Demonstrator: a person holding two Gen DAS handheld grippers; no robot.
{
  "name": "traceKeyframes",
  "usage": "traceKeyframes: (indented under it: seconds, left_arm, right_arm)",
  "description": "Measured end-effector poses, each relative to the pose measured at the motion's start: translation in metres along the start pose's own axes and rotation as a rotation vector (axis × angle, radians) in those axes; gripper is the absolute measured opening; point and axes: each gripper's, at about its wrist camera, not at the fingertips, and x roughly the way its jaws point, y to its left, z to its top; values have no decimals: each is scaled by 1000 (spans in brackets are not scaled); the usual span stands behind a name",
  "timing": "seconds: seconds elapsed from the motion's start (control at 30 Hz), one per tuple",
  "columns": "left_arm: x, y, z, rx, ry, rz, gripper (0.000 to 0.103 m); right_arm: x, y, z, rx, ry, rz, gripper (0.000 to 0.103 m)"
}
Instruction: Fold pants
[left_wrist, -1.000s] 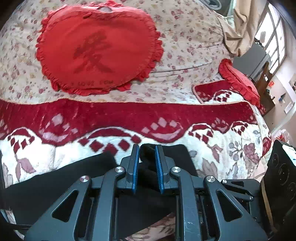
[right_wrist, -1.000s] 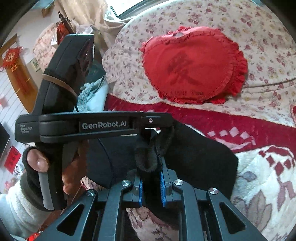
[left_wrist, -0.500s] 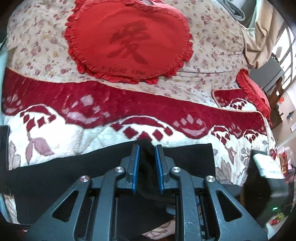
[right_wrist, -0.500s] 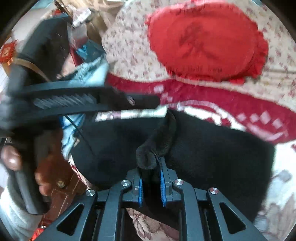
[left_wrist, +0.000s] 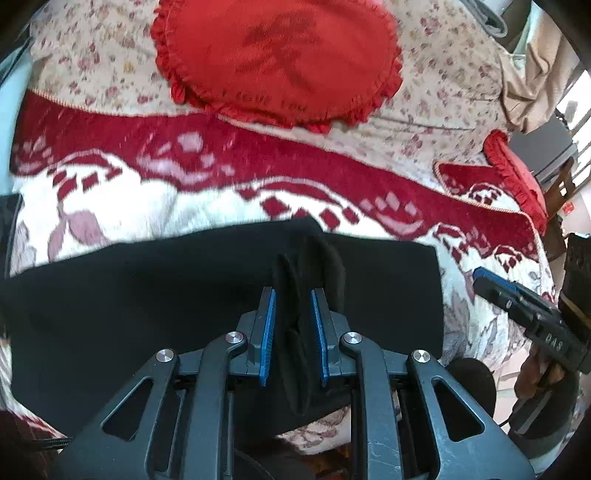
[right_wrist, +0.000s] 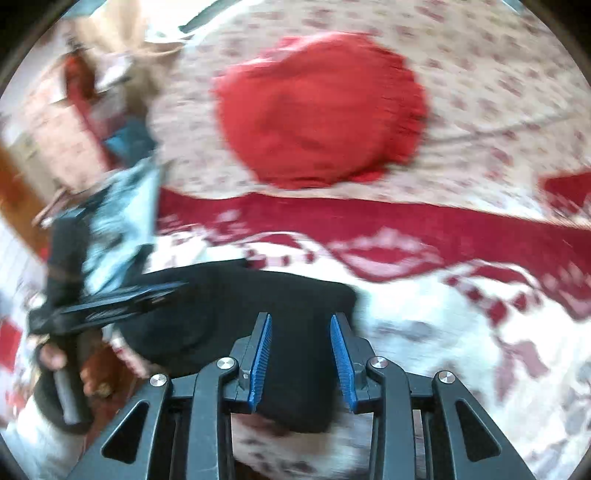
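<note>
The black pants (left_wrist: 147, 288) lie folded on the near edge of the bed, spread left to right. My left gripper (left_wrist: 293, 295) is shut on a bunched fold of the pants that sticks up between its blue pads. In the right wrist view, which is blurred, the pants (right_wrist: 236, 314) lie below my right gripper (right_wrist: 301, 321), whose jaws stand apart with nothing held between them. The right gripper also shows at the right edge of the left wrist view (left_wrist: 517, 302), and the left gripper shows at the left of the right wrist view (right_wrist: 118, 299).
A red heart-shaped cushion (left_wrist: 277, 59) lies on the floral bedspread (left_wrist: 443, 74) beyond a red and white patterned blanket (left_wrist: 147, 184). A second red cushion (left_wrist: 517, 177) sits at the right edge of the bed. Pale blue cloth (right_wrist: 125, 210) lies at the left.
My right gripper has opened and let go of the pants, and has swung to the right. My left gripper still holds its fold, and the pants lie flatter and wider on the bed.
</note>
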Motion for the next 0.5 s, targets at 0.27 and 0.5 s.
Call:
traceKeyframes:
  seconds: [0.27,0.5]
  left_arm:
    - [15,-14,-13,-9,23,15,35]
    - [20,-20,-21,-47,-5,64,32]
  right_arm:
    - [34,6,-4,-19,72,-9,31]
    - [75,12,7,-87,111,-169,31]
